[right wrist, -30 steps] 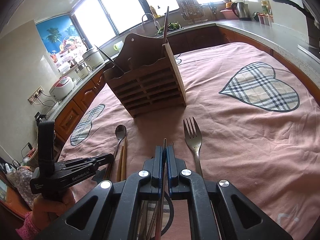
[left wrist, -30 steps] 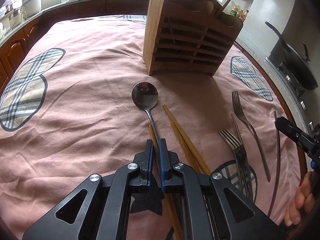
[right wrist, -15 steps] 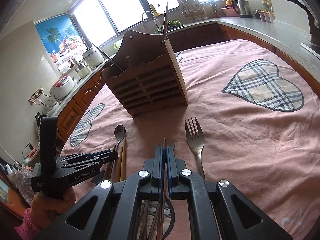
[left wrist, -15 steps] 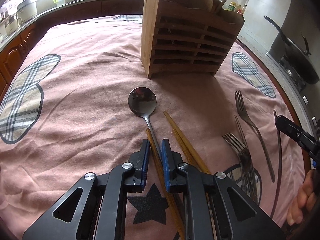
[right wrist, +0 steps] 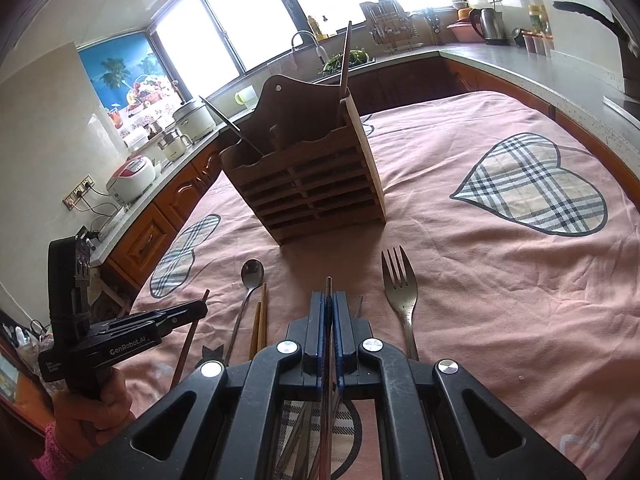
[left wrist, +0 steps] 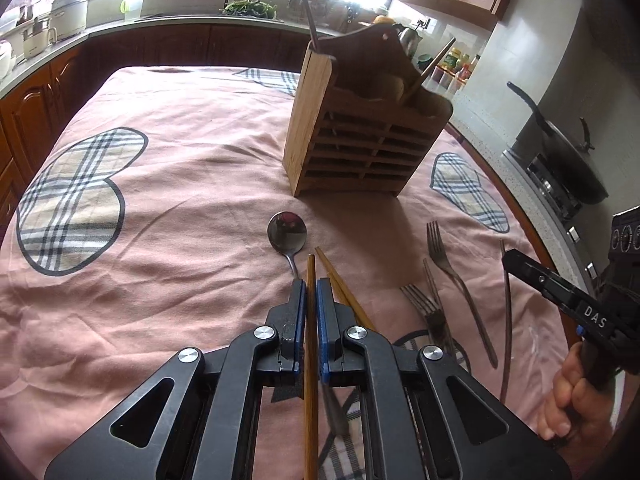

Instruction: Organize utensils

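Observation:
My left gripper [left wrist: 311, 282] has its jaws closing on a light wooden chopstick [left wrist: 310, 360], which is raised off the pink cloth; the right wrist view shows that chopstick [right wrist: 187, 340] hanging tilted from the gripper. The right gripper [right wrist: 329, 294] is shut on a thin dark chopstick [left wrist: 507, 320] whose tip pokes out past the pads. A slatted wooden utensil holder [left wrist: 360, 148] stands ahead with a few sticks in it. On the cloth lie a spoon [left wrist: 287, 232], two more light chopsticks [left wrist: 340, 280], a fork [left wrist: 440, 248] and a second fork [left wrist: 424, 304].
The pink tablecloth [left wrist: 180, 208] carries plaid heart patches. Counters with rice cookers [right wrist: 132, 178] and a sink run along the left and back, and a wok [left wrist: 568, 160] sits on the stove to the right. A hand [right wrist: 92, 408] grips the left tool's handle.
The left gripper's jaws parted slightly, closed on one light chopstick and lifted it off the cloth; its view rose. The right gripper stayed shut on the dark chopstick and kept still.

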Available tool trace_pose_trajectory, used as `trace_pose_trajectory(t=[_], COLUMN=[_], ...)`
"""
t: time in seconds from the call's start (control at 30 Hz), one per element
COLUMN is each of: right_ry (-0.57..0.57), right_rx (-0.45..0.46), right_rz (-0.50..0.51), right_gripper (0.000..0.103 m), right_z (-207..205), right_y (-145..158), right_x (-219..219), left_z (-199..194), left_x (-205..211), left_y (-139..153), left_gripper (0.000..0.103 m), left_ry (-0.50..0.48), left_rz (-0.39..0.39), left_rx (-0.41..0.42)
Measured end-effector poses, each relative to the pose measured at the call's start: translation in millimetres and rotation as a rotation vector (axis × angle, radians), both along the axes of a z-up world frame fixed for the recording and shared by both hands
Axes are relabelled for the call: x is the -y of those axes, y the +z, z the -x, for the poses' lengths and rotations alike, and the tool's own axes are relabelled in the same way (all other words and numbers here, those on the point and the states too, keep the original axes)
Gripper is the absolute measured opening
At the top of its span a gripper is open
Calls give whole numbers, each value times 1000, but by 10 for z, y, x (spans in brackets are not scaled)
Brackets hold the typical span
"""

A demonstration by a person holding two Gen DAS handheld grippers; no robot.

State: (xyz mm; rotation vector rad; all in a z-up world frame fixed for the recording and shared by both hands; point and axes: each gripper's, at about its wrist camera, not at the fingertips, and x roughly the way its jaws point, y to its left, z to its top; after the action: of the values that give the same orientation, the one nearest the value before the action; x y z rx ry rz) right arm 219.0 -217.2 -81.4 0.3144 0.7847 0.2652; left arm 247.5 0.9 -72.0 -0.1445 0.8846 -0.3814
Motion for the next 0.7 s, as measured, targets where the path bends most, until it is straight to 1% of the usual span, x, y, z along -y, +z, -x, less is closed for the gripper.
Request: trace_pose_trajectory(t=[0.2, 0.33, 0.7], right_ry=[2, 2, 14], right_rx=[50, 81, 147], right_rz=[10, 13, 15], right_gripper=[4, 4, 4], right_z=[62, 107, 209], right_y=[210, 332, 583], right_x=[-18, -22, -63], left_z=[167, 246, 424], left_x=[-41, -72, -167], left_y=[351, 524, 791], left_gripper=[5, 5, 5], left_ry=[-5, -6, 10], left_rz=[44, 66, 100], left_rx=[83, 126, 197])
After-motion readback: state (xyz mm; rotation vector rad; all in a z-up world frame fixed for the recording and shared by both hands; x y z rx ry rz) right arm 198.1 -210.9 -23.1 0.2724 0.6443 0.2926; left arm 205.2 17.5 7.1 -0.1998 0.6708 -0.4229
